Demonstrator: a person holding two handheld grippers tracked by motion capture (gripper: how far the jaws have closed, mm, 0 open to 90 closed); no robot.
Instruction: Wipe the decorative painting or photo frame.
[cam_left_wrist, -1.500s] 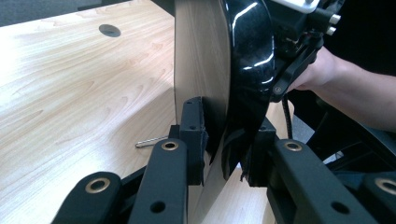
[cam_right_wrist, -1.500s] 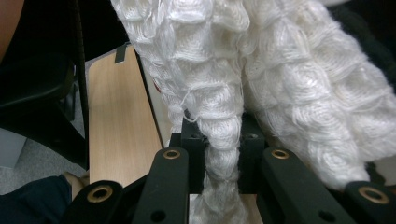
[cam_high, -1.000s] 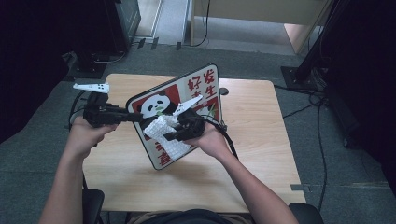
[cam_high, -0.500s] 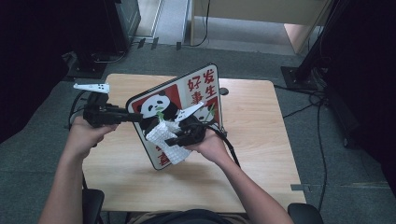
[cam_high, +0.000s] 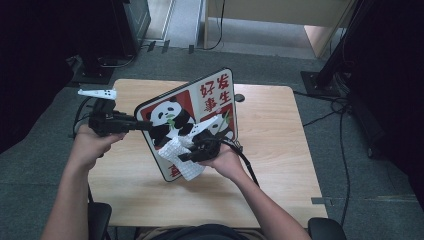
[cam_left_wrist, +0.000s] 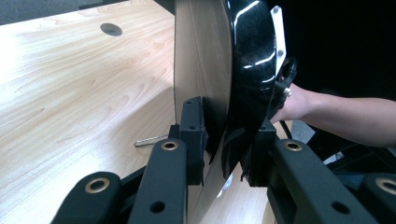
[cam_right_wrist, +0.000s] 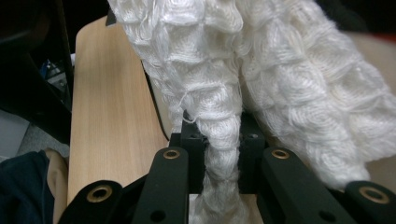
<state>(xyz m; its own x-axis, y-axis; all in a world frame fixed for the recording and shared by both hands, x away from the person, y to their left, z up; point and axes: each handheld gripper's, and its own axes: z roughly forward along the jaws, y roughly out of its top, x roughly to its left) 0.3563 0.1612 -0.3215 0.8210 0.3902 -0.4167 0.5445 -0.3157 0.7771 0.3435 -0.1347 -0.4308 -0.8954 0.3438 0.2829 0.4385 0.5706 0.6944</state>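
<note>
A board printed with pandas and red characters (cam_high: 212, 97) stands tilted on edge over the wooden table (cam_high: 280, 150). My left gripper (cam_high: 146, 125) is shut on its left rim; in the left gripper view the pads (cam_left_wrist: 194, 130) clamp the board's glossy black edge (cam_left_wrist: 250, 65). A white knitted cloth (cam_high: 179, 152) lies against the lower part of the board's printed face. My right gripper (cam_high: 189, 156) is shut on that cloth, and in the right gripper view its jaws (cam_right_wrist: 222, 140) pinch a bunched fold of the cloth (cam_right_wrist: 280, 70).
A round cable hole (cam_high: 239, 97) sits in the table behind the board. A small metal pin (cam_left_wrist: 150, 140) lies on the table near the board's base. Dark equipment and cables surround the table on the grey floor.
The right gripper has slid the cloth down the board's face toward its lower edge and the person. The left gripper and the board have stayed put.
</note>
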